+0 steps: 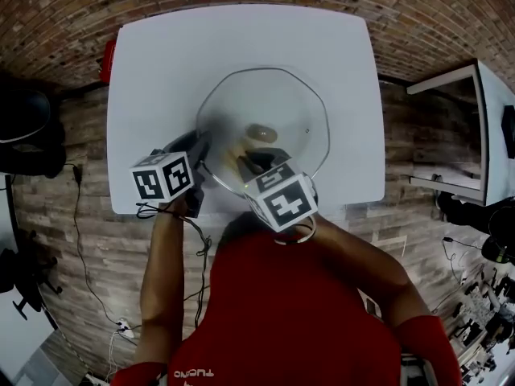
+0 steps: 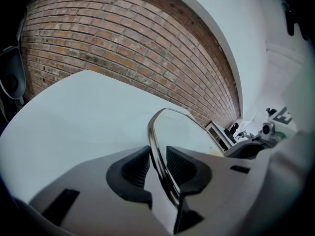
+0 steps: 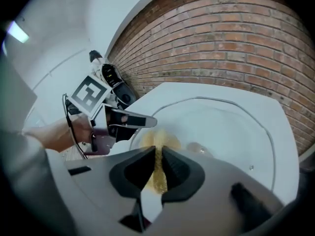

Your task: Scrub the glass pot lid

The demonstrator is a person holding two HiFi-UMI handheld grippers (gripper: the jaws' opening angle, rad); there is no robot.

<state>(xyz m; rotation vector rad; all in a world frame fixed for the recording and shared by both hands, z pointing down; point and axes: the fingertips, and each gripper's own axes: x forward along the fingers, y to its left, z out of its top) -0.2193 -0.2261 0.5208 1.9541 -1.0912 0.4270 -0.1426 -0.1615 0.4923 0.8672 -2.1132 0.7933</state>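
Observation:
The glass pot lid (image 1: 269,107) with a metal rim is held tilted above the white table (image 1: 161,63). Its knob (image 1: 261,133) shows near the middle. My left gripper (image 1: 201,149) is shut on the lid's left rim (image 2: 158,154), which runs edge-on between the black pads (image 2: 135,168). My right gripper (image 1: 253,166) is shut on a thin yellow scrub pad (image 3: 160,144) that presses against the glass (image 3: 231,127) near the knob (image 3: 197,149). In the right gripper view, the left gripper (image 3: 133,121) clamps the rim at the left.
A red object (image 1: 107,59) lies at the table's far left edge. A white shelf unit (image 1: 487,127) stands to the right. Cables (image 1: 80,215) trail over the brick-patterned floor on the left. My red-sleeved arms fill the lower part of the head view.

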